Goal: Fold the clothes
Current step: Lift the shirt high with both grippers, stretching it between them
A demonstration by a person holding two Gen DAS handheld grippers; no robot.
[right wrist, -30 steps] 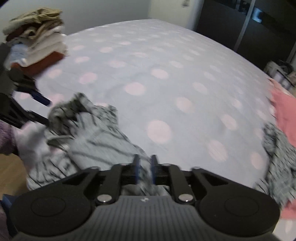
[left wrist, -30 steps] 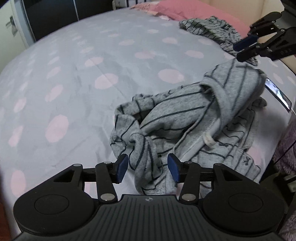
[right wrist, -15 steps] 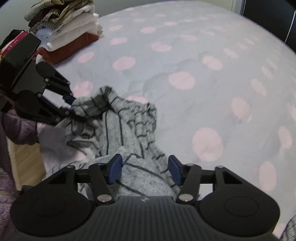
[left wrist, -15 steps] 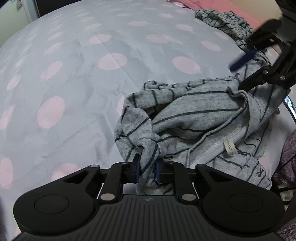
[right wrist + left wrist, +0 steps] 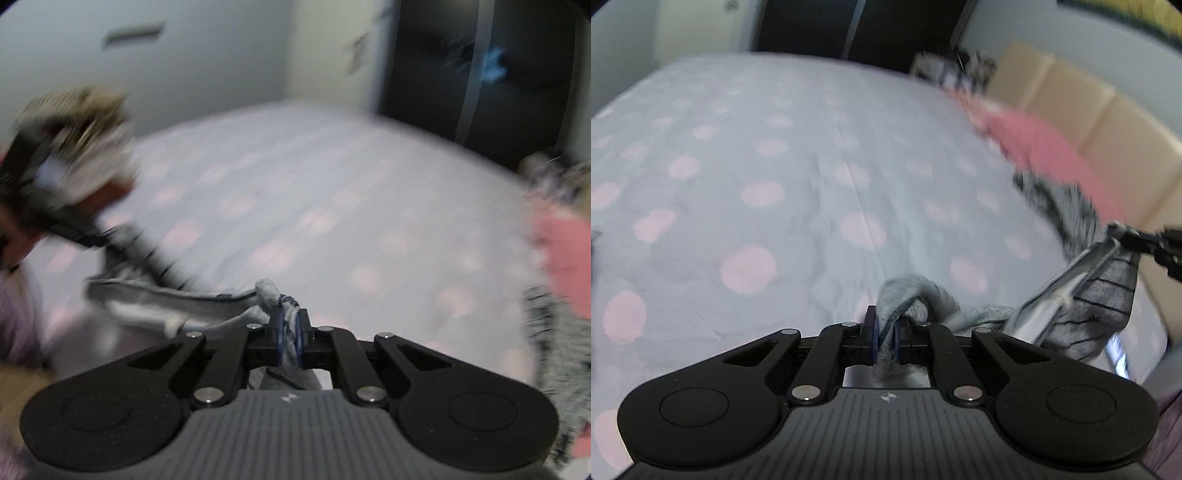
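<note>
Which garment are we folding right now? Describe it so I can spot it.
On the pink-dotted bed, it is the grey striped garment, stretched between the left gripper and right gripper. Unlike the other striped garment lying by the pink cloth, this one is lifted.

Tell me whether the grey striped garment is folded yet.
Not folded. The grey striped garment hangs bunched between the left gripper and right gripper, both clamped on it.

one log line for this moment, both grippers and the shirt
left gripper: shut on striped shirt | right gripper: shut on striped shirt | shirt: held between them over bed
</note>
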